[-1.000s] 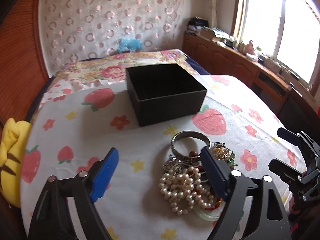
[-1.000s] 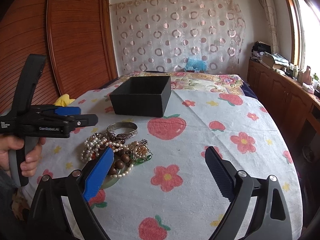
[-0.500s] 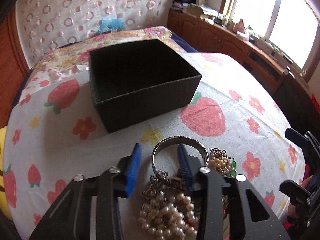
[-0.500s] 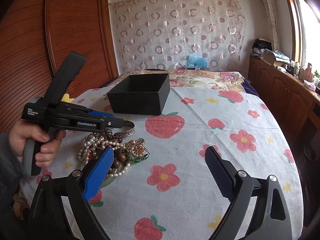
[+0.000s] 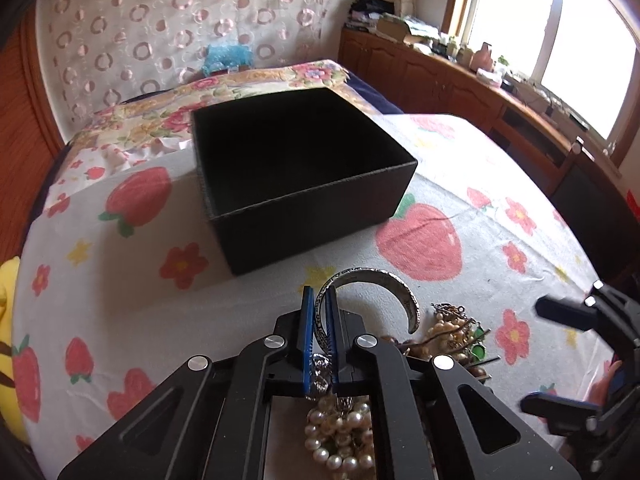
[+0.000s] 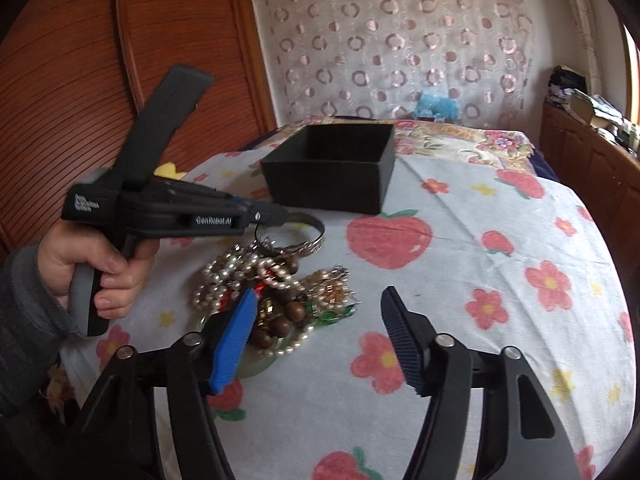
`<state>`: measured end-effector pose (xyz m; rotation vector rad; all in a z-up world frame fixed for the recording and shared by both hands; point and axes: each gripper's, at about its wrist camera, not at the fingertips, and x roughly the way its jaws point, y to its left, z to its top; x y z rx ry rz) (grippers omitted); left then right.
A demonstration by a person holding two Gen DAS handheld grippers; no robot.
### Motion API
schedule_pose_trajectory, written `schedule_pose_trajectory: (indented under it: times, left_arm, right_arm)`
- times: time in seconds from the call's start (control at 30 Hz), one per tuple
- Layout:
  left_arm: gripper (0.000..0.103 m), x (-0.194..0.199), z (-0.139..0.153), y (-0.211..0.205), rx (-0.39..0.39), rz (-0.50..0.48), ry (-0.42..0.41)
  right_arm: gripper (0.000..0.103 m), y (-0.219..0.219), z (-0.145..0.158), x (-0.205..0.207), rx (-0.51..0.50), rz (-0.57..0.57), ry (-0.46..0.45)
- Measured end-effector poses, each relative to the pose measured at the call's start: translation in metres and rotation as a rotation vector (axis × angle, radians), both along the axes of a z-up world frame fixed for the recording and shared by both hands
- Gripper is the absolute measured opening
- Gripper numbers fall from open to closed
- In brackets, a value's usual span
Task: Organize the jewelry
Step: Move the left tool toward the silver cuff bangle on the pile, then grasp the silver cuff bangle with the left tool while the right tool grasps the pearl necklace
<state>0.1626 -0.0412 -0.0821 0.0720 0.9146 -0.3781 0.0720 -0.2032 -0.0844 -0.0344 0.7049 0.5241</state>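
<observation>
A silver cuff bangle [image 5: 384,280] lies at the far edge of a jewelry pile [image 5: 344,436] of pearl strands, brown beads and green pieces on the strawberry tablecloth. My left gripper [image 5: 319,300] is shut on the bangle's near side. An open black box [image 5: 312,216] stands just beyond it. In the right wrist view the left gripper [image 6: 280,218] grips the bangle [image 6: 314,240] over the pile [image 6: 276,292], with the box [image 6: 332,188] behind. My right gripper [image 6: 320,312] is open and empty, low beside the pile's right side.
The tablecloth [image 6: 500,280] covers a round table. A flowered bed [image 5: 240,84] lies behind it, wooden cabinets [image 5: 460,80] run under the window at right, and a yellow toy [image 5: 8,320] sits at the table's left edge.
My left gripper moved forward over the pile and closed from wide open onto the bangle. My right gripper stayed open and shifted a little toward the pile.
</observation>
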Motion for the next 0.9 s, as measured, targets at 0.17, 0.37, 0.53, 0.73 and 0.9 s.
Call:
schedule_pose_trajectory:
  times: [0.17, 0.37, 0.53, 0.73, 0.9]
  left_arm:
    - [0.005, -0.016, 0.013, 0.015, -0.034, 0.048, -0.062]
    - [0.005, -0.039, 0.029, 0.036, -0.055, 0.114, -0.137]
    - [0.005, -0.063, 0.037, 0.062, -0.063, 0.179, -0.184]
    - [0.005, -0.084, 0.036, 0.092, -0.078, 0.245, -0.190]
    - [0.005, -0.096, 0.030, 0.104, -0.066, 0.267, -0.188]
  right_arm:
    - [0.048, 0.015, 0.000, -0.001, -0.014, 0.054, 0.018]
    - [0.045, 0.035, 0.002, -0.003, -0.030, 0.111, 0.024]
    - [0.044, 0.054, 0.011, -0.001, -0.043, 0.161, 0.015]
    - [0.044, 0.075, 0.026, -0.002, -0.089, 0.172, -0.041]
    - [0.044, 0.087, 0.024, -0.004, -0.101, 0.200, -0.031]
